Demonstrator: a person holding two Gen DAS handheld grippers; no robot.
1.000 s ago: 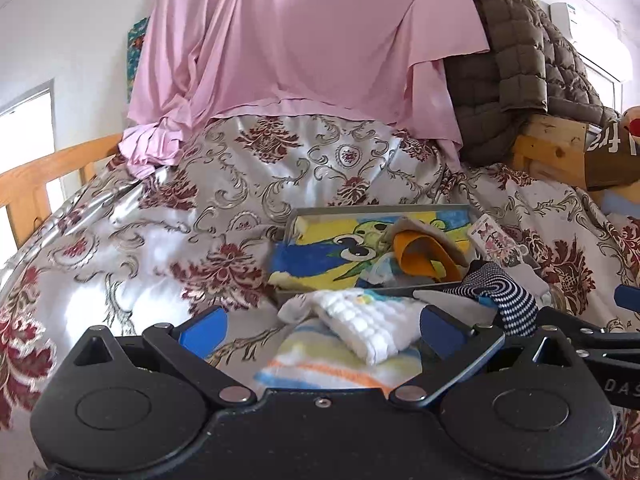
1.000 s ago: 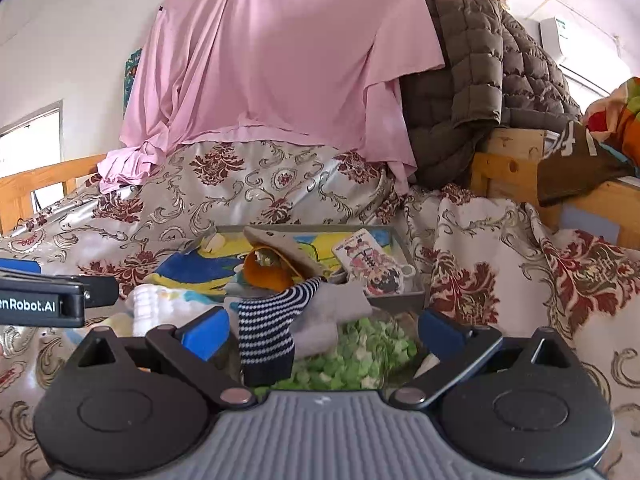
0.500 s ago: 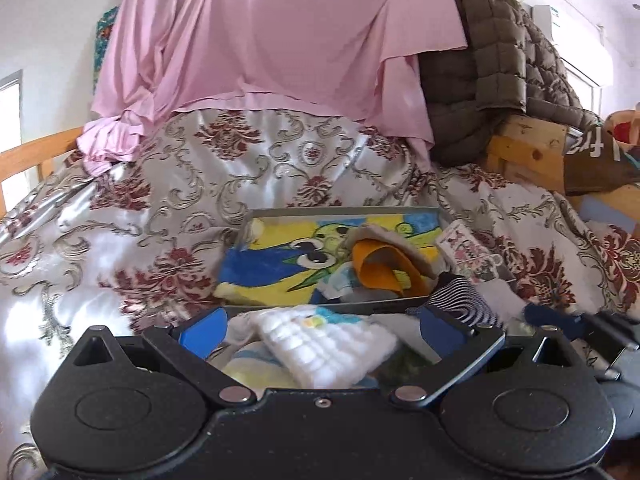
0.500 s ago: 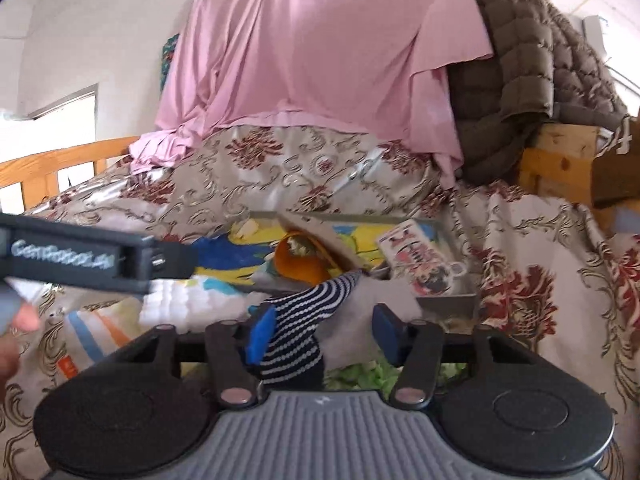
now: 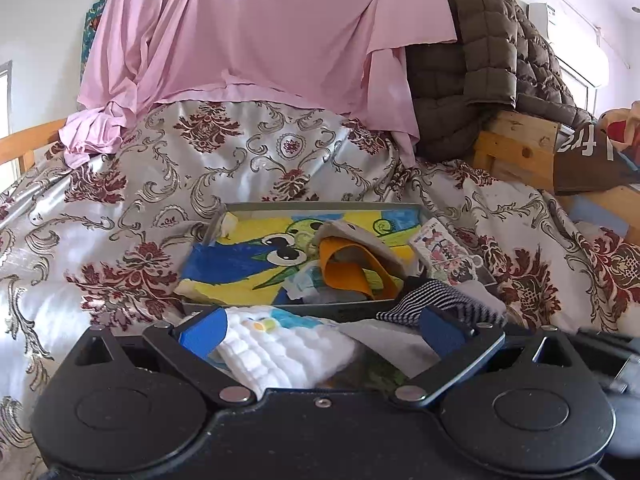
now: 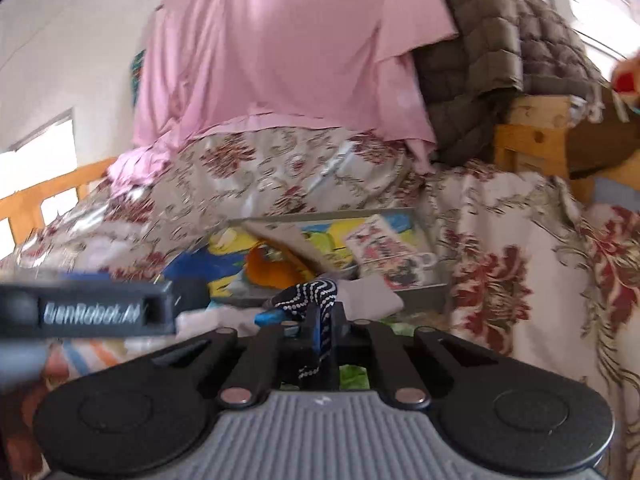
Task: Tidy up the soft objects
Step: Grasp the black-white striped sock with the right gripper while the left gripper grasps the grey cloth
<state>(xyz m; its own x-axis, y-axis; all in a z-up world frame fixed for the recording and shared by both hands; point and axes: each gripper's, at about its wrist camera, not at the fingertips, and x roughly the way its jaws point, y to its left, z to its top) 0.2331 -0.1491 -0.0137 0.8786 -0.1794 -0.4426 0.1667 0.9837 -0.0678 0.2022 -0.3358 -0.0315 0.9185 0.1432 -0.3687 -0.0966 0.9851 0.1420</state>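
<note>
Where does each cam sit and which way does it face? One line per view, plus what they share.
Left wrist: on the left hand-held gripper, facing forward and slightly down at the white quilted cloth lying between its open blue pads; only its own black body shows.
Right wrist: on the right hand-held gripper, same heading, jaws shut on the striped sock; the left gripper's finger crosses at left.
Shared: the tray, striped sock, floral bedspread, pink sheet.
</note>
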